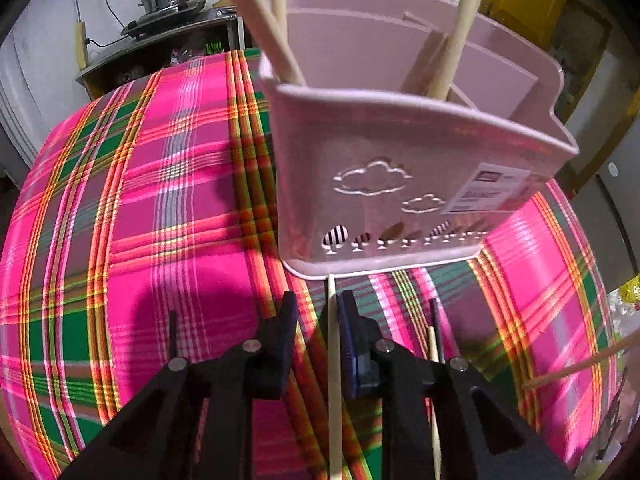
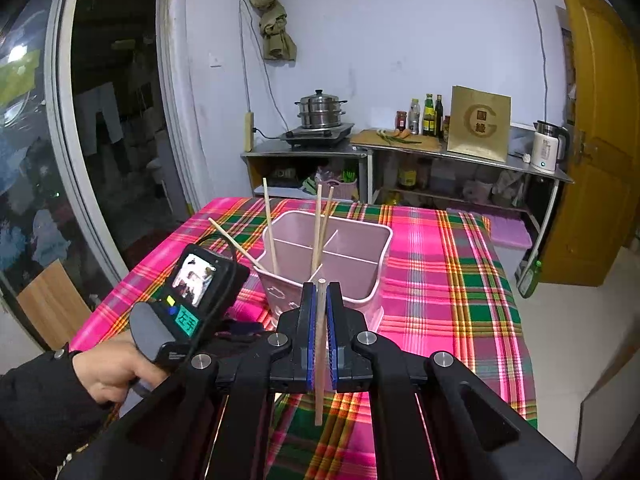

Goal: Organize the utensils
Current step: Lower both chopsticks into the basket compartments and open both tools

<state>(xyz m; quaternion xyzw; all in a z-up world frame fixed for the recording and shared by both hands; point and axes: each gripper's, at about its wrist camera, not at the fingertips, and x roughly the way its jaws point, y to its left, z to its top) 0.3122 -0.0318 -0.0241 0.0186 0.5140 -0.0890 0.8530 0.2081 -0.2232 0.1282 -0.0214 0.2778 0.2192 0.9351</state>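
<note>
A pink utensil caddy (image 1: 400,184) with dividers stands on the plaid tablecloth; it also shows in the right wrist view (image 2: 344,252). Several wooden chopsticks (image 2: 270,228) stand in its compartments. My left gripper (image 1: 318,304) is low in front of the caddy, its jaws slightly apart around a chopstick (image 1: 334,380) that lies on the cloth. My right gripper (image 2: 320,292) is shut on another chopstick (image 2: 319,360), held upright above the table just short of the caddy.
Another chopstick (image 1: 434,392) lies beside the left gripper and one more (image 1: 580,364) at the right edge. The plaid table (image 2: 460,300) stretches right of the caddy. A shelf with a steamer pot (image 2: 320,114), bottles and a kettle (image 2: 546,148) stands behind.
</note>
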